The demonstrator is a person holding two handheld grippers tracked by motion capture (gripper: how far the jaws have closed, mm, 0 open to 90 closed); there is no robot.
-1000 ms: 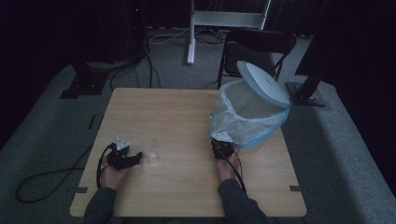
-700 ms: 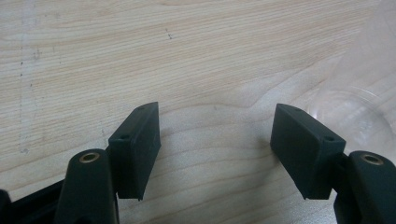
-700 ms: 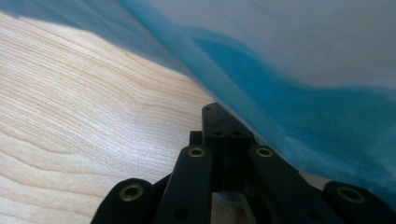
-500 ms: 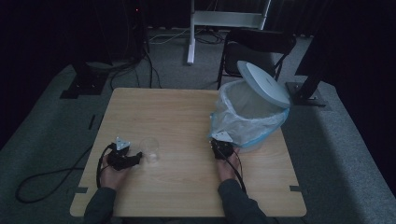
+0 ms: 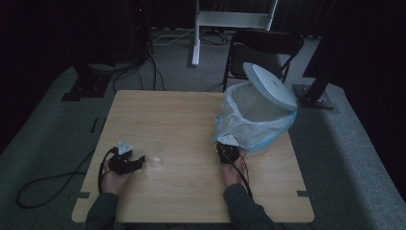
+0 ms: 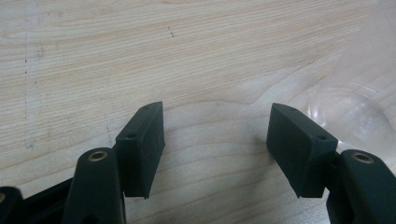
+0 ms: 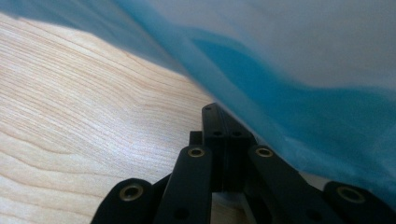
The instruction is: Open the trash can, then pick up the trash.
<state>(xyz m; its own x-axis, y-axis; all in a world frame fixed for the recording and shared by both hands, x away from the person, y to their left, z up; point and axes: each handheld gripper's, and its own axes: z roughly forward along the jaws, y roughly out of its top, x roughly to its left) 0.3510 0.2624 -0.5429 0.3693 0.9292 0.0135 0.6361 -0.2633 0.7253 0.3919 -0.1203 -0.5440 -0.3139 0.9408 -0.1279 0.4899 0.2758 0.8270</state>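
A clear plastic cup (image 5: 154, 153) lies on the wooden table (image 5: 182, 120), just right of my left gripper (image 5: 130, 163). In the left gripper view the left gripper (image 6: 217, 112) is open over bare wood, and the clear cup (image 6: 357, 109) sits beyond its right jaw, outside the gap. My right gripper (image 5: 228, 151) rests at the foot of a white bin (image 5: 256, 120) lined with a blue-white bag. In the right gripper view the right gripper (image 7: 219, 114) is shut, with its tip against the bag (image 7: 299, 79) and nothing visible between the jaws.
The bin's white lid (image 5: 269, 85) stands tilted open at the table's far right. A black chair (image 5: 261, 45) and a white stand (image 5: 230, 19) are beyond the table. A cable (image 5: 43, 184) trails off the left edge to the floor.
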